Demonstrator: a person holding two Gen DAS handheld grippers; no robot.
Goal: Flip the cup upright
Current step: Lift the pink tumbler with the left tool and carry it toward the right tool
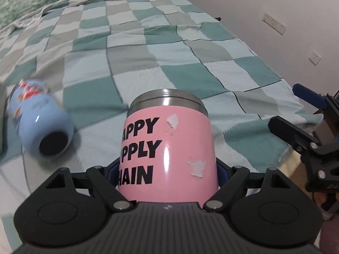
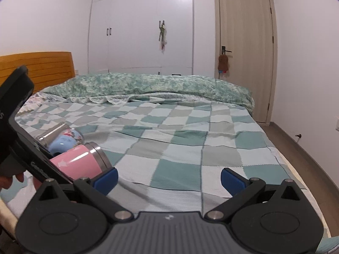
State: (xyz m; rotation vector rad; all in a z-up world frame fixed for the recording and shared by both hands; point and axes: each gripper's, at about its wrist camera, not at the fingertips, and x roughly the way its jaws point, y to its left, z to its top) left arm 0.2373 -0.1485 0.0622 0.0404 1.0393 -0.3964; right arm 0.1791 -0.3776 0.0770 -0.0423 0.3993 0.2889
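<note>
Cups: one pink (image 1: 168,148), one blue (image 1: 40,124)

The pink cup (image 1: 168,146) sits between the left gripper's (image 1: 168,173) fingers; the blue cup (image 1: 42,124) lies left of it on the bed (image 1: 180,63).

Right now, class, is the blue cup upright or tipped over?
Tipped over. The blue cup lies on its side on the checked blanket, its dark round end facing the left wrist camera, beside the pink cup.
</note>
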